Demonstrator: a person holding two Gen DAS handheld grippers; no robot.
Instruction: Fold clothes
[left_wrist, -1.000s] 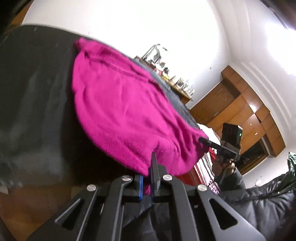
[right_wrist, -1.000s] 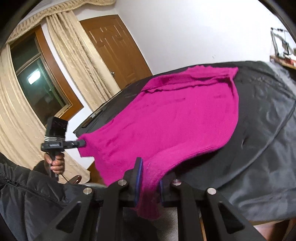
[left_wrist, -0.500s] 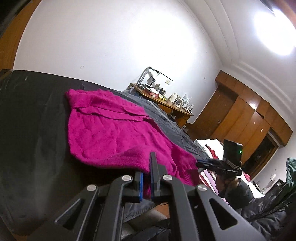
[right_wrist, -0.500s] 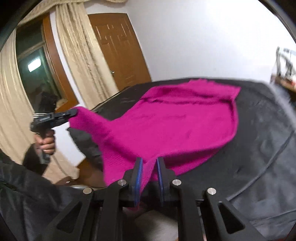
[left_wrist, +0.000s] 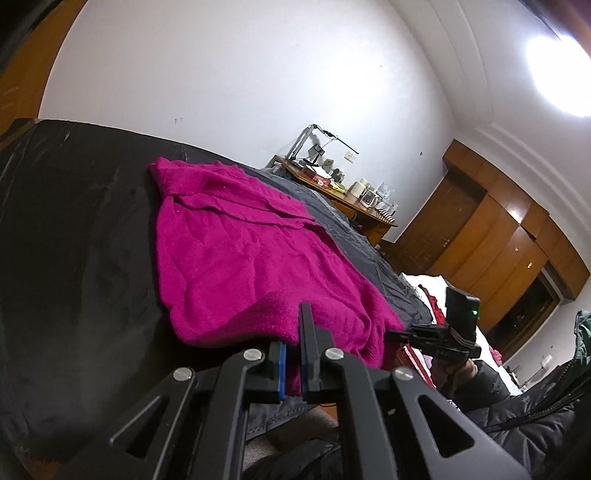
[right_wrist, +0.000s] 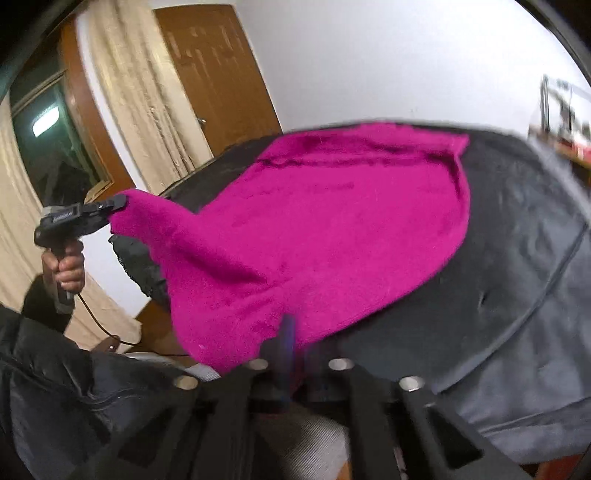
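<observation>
Magenta sweater (left_wrist: 251, 258) flat on dark bed cover (left_wrist: 81, 236), long axis toward 12 o'clock; left gripper (left_wrist: 291, 363) and right gripper (right_wrist: 295, 347) each clamp near hem corners, equally close.

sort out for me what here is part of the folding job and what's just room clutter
Part of the job:
- magenta sweater, spread on the black cover
- left gripper, shut on the sweater's near hem
- right gripper, shut on the hem too

Just lying about:
- wooden desk with a white kettle
- wooden wardrobe
- beige curtains
- brown door
</observation>
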